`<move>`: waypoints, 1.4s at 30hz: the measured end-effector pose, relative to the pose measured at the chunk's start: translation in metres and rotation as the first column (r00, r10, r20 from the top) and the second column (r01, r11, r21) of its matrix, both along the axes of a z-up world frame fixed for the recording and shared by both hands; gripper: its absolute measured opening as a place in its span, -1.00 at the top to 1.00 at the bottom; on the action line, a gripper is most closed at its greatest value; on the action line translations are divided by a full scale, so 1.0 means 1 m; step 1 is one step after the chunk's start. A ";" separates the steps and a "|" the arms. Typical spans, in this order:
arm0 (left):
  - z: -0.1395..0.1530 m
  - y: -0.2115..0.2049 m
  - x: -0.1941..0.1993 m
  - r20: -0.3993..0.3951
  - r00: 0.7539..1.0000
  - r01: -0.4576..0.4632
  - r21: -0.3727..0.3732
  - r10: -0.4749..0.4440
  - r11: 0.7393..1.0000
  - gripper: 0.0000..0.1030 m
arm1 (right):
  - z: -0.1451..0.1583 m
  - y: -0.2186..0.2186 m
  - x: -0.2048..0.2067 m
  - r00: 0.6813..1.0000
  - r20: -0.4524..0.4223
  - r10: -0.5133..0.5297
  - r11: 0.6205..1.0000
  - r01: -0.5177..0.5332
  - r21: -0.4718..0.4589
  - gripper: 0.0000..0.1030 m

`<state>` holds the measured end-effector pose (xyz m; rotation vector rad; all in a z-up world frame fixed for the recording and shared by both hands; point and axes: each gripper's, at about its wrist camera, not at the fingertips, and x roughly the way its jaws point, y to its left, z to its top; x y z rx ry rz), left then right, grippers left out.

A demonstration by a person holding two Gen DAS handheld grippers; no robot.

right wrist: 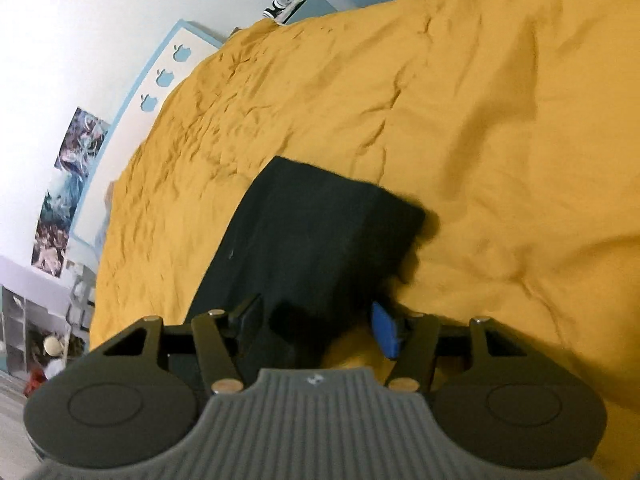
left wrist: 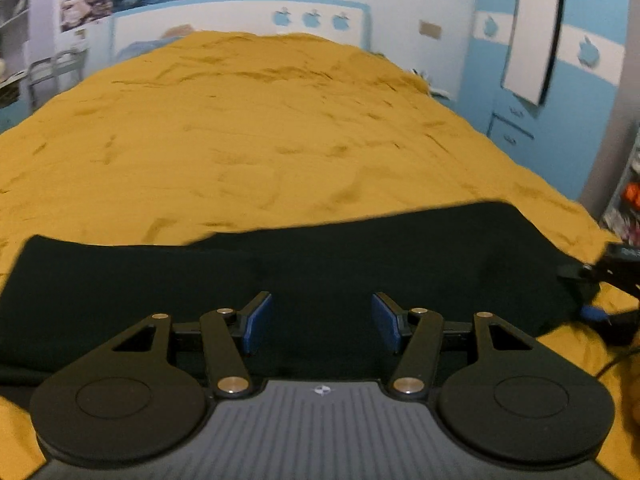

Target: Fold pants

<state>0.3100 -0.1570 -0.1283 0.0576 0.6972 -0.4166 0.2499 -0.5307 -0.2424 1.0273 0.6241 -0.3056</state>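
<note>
Black pants (left wrist: 304, 268) lie folded in a long flat strip across the near side of a bed with a mustard-yellow cover (left wrist: 248, 132). My left gripper (left wrist: 322, 326) is open and empty, its blue pads just above the strip's near middle. In the right wrist view the pants (right wrist: 308, 232) run away from the camera, their far end folded over. My right gripper (right wrist: 316, 326) is open at the near end of the pants, with cloth between its jaws. The right gripper also shows at the right edge of the left wrist view (left wrist: 604, 296).
A white and blue headboard (left wrist: 240, 16) stands behind the bed. A blue wardrobe (left wrist: 532, 80) is to the right and shelves (left wrist: 16, 40) to the left. The yellow cover (right wrist: 500, 120) is wrinkled around the pants.
</note>
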 end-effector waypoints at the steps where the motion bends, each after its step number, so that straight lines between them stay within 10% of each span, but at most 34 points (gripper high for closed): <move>1: -0.006 -0.010 0.000 -0.004 1.000 0.006 0.020 -0.006 1.000 -0.29 | 0.001 0.000 0.006 1.000 -0.019 0.015 0.999 -0.016 -0.034 0.54; 3: -0.018 -0.024 0.002 -0.021 1.000 0.015 0.069 -0.014 0.997 -0.29 | -0.004 0.001 0.007 0.998 -0.021 0.059 0.994 -0.061 -0.086 0.85; 9: -0.049 -0.030 0.003 -0.080 0.997 -0.010 0.124 0.020 0.992 -0.28 | -0.013 -0.027 -0.007 0.997 0.028 0.077 0.996 -0.076 -0.037 0.89; 22: -0.025 -0.084 0.011 0.001 1.000 0.020 0.049 -0.020 0.999 -0.27 | -0.006 -0.028 -0.029 0.996 0.087 0.021 0.999 -0.025 0.041 0.29; 28: -0.065 -0.117 0.009 -0.048 0.997 0.066 0.204 -0.057 0.977 -0.27 | -0.006 -0.024 -0.027 0.997 0.075 0.022 1.000 -0.023 0.015 0.29; 42: -0.019 -0.024 -0.006 -0.056 0.992 -0.118 -0.073 0.114 0.990 -0.30 | -0.009 -0.016 -0.022 0.996 0.084 -0.033 0.999 0.035 -0.028 0.67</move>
